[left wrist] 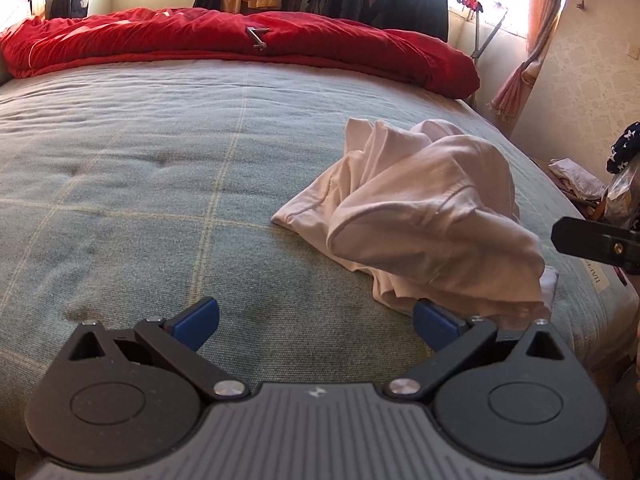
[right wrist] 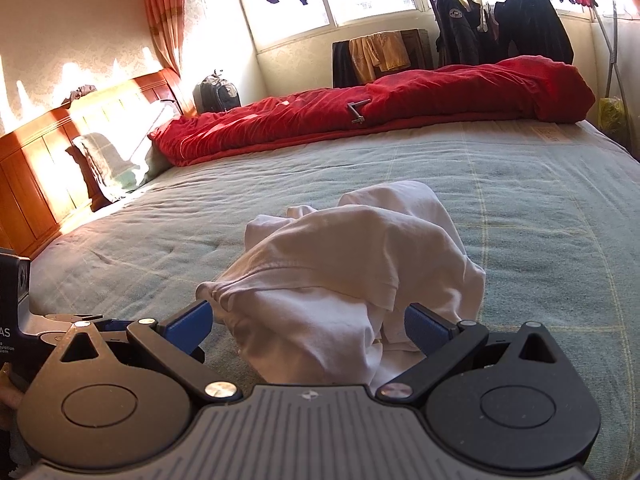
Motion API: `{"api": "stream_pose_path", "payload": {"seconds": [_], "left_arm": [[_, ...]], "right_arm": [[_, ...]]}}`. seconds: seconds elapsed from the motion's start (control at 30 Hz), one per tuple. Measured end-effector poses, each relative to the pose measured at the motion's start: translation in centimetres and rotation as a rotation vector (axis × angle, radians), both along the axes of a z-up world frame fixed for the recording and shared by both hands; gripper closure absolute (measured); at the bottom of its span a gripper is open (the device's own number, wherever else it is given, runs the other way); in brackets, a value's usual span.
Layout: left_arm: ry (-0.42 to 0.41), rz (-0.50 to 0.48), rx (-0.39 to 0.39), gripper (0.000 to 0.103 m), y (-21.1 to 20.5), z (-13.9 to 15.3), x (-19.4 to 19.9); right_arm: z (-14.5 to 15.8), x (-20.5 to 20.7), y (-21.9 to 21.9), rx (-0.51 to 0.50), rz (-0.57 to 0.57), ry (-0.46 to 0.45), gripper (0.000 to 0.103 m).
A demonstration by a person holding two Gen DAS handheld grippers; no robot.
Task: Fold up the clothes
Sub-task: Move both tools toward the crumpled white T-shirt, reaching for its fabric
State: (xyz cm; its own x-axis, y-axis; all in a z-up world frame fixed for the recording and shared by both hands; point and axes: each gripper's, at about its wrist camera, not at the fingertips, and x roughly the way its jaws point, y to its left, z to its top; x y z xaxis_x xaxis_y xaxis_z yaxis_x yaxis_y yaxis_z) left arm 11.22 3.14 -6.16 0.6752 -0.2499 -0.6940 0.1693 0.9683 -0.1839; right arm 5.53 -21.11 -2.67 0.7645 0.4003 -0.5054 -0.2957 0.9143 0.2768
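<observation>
I held my left gripper (left wrist: 316,322) and right gripper (right wrist: 308,320) wide apart, empty, at the lower frame edge beside the crumpled white garment (right wrist: 352,264), ready to find its hem.

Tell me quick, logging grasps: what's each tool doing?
Left tool: open, holding nothing, beside the shirt.
Right tool: open around the shirt's near edge, not gripping.

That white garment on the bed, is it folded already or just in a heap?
Just in a heap. The white garment lies crumpled on the green bedspread, hems and bunched folds running every way, with no flat layers.
</observation>
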Motion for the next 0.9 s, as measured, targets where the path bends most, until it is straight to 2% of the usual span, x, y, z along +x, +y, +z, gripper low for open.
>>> {"api": "stream_pose_path", "payload": {"seconds": [0.07,0.13,0.4,0.53,0.6,0.7,0.8,0.9], "left_arm": [[0.020,-0.012,0.040,0.001,-0.7,0.2,0.2],[-0.007,-0.030,0.056,0.001,-1.1,0.5,0.0],[-0.108,-0.053,0.017,0.001,-1.7,1.5,-1.3],[-0.083,-0.077,-0.010,0.001,-2.2,1.5,-1.6],[-0.072,-0.073,0.018,0.001,-2.8,1.3,-1.6],[-0.118,-0.077,0.001,0.001,-2.6,1.2,-2.0],[-0.138,-0.083,-0.005,0.005,-1.9,1.8,-1.8],[-0.148,-0.102,0.026,0.023,-1.4,2.6,-1.3]], "right_arm": [[0.0,0.0,0.0,0.001,-0.002,0.001,0.000],[0.0,-0.1,-0.1,0.002,-0.002,-0.002,0.000],[-0.1,-0.4,-0.5,0.029,-0.011,-0.015,0.000],[-0.6,-0.5,-0.4,0.012,0.004,-0.028,0.000],[-0.7,-0.4,-0.3,0.019,0.007,-0.006,0.000],[-0.7,-0.4,-0.4,0.032,0.014,0.011,0.000],[-0.5,-0.7,-0.2,-0.013,0.007,-0.002,0.002],[-0.3,-0.9,-0.4,-0.028,0.004,-0.007,0.008]]}}
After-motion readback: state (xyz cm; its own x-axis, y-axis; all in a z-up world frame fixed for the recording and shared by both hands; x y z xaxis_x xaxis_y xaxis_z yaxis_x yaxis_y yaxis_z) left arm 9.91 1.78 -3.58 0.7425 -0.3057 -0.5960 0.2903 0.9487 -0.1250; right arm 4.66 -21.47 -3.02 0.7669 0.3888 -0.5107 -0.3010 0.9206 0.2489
